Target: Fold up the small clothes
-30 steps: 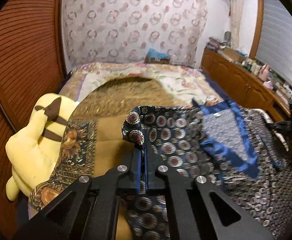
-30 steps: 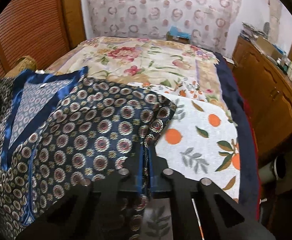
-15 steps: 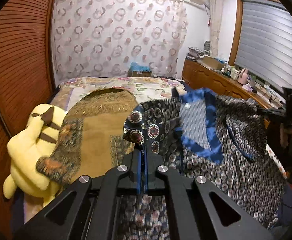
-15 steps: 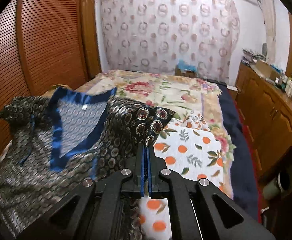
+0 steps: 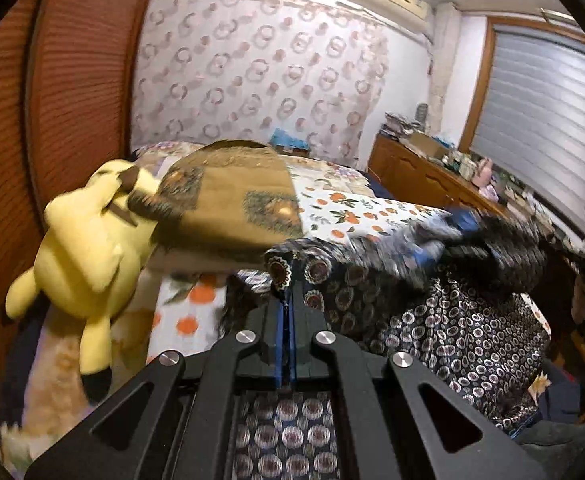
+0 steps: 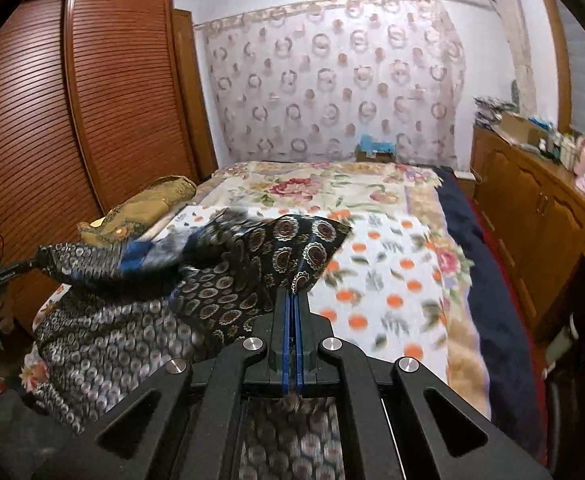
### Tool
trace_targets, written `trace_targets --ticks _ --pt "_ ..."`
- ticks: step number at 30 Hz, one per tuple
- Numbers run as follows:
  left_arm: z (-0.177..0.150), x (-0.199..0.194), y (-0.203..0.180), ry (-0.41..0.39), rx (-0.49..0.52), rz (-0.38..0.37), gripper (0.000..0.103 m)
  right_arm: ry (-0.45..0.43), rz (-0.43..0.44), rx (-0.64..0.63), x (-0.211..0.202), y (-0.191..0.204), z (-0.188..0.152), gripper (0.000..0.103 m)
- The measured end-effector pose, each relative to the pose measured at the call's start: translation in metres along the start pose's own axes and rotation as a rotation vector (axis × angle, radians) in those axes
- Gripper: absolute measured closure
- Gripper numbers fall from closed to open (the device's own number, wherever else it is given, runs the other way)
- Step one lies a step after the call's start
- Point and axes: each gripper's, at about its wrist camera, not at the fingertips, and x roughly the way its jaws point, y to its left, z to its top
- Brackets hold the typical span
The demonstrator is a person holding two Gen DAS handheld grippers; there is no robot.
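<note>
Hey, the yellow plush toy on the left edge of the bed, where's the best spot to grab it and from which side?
Probably the yellow plush toy's dangling leg: it hangs free over the bed's side, clear of the brown cloth on its head. Come from the open wardrobe side. Both grippers are shut on the patterned garment.

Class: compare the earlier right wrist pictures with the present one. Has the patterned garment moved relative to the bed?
Yes. The patterned garment lay flat on the bed before; now it hangs lifted above the quilt, drawn toward the camera.

Plush toy (image 5: 88, 248) left; bedspread (image 6: 392, 280) clear.
</note>
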Motion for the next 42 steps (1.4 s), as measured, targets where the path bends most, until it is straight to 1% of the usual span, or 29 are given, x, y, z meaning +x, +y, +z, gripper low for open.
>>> trace_targets --ticks 4,6,9,11,13,15,16,19,22,23,24,25,26,27,28,29,30,31,32,34,36,39,42 --pt "-0.010 -0.015 0.002 -0.013 -0.013 0.013 0.100 0.030 -0.026 0.034 -0.022 -0.012 -0.029 0.102" --pt "-0.010 -0.022 0.000 -0.018 -0.013 0.019 0.100 0.033 -0.039 0.042 -0.034 -0.010 -0.039 0.102" --pt "-0.009 -0.038 -0.002 -0.032 -0.017 0.020 0.100 0.029 -0.047 0.050 -0.052 -0.009 -0.043 0.102" --pt "-0.008 -0.047 -0.005 -0.035 0.009 0.035 0.100 0.028 -0.043 0.032 -0.066 -0.002 -0.042 0.102" --pt "-0.011 -0.046 -0.007 -0.014 0.039 0.057 0.100 0.025 -0.040 0.024 -0.073 0.002 -0.041 0.102" --pt "-0.017 -0.037 -0.007 0.016 0.066 0.097 0.100 0.056 -0.025 0.030 -0.072 0.002 -0.050 0.102" --pt "-0.020 -0.032 -0.006 0.030 0.065 0.104 0.100 0.074 -0.027 0.031 -0.067 0.001 -0.054 0.102" --pt "-0.029 -0.022 0.000 0.069 0.054 0.112 0.100 0.140 -0.028 0.048 -0.053 -0.004 -0.070 0.102" --pt "-0.033 -0.018 0.004 0.098 0.043 0.097 0.099 0.169 -0.038 -0.011 -0.042 0.007 -0.076 0.102" --pt "-0.033 -0.018 0.004 0.101 0.045 0.097 0.097 0.174 -0.039 -0.015 -0.042 0.008 -0.076 0.101" --pt "-0.032 -0.020 0.004 0.099 0.049 0.098 0.089 0.174 -0.041 -0.017 -0.038 0.009 -0.070 0.097" --pt "-0.030 -0.023 0.005 0.089 0.052 0.097 0.078 0.169 -0.047 -0.017 -0.039 0.008 -0.067 0.096" --pt "-0.029 -0.026 0.005 0.076 0.051 0.096 0.071 0.157 -0.046 -0.013 -0.042 0.007 -0.064 0.096" --pt "-0.026 -0.028 0.006 0.063 0.050 0.092 0.059 0.144 -0.042 -0.008 -0.044 0.008 -0.061 0.094" --pt "-0.024 -0.031 0.005 0.054 0.050 0.088 0.051 0.130 -0.045 -0.005 -0.049 0.008 -0.060 0.085" --pt "-0.022 -0.032 0.005 0.048 0.049 0.084 0.046 0.114 -0.056 -0.006 -0.053 0.009 -0.055 0.079" --pt "-0.019 -0.033 0.005 0.039 0.047 0.079 0.033 0.099 -0.063 -0.007 -0.057 0.008 -0.054 0.067" --pt "-0.016 -0.033 0.006 0.031 0.045 0.076 0.023 0.082 -0.062 -0.007 -0.059 0.007 -0.052 0.062" --pt "-0.013 -0.033 0.006 0.023 0.044 0.075 0.022 0.066 -0.058 -0.006 -0.062 0.007 -0.048 0.060" --pt "-0.007 -0.031 0.008 0.013 0.047 0.076 0.022 0.043 -0.076 -0.013 -0.066 0.008 -0.043 0.051" --pt "0.000 -0.025 0.011 0.004 0.046 0.086 0.022 0.032 -0.102 -0.033 -0.065 0.009 -0.037 0.049" --pt "0.008 -0.012 0.016 0.013 0.047 0.084 0.022 0.039 -0.099 -0.040 -0.053 0.009 -0.030 0.045" --pt "0.018 0.004 0.024 0.023 0.033 0.133 0.022 0.060 -0.107 -0.037 -0.034 0.004 -0.024 0.043"
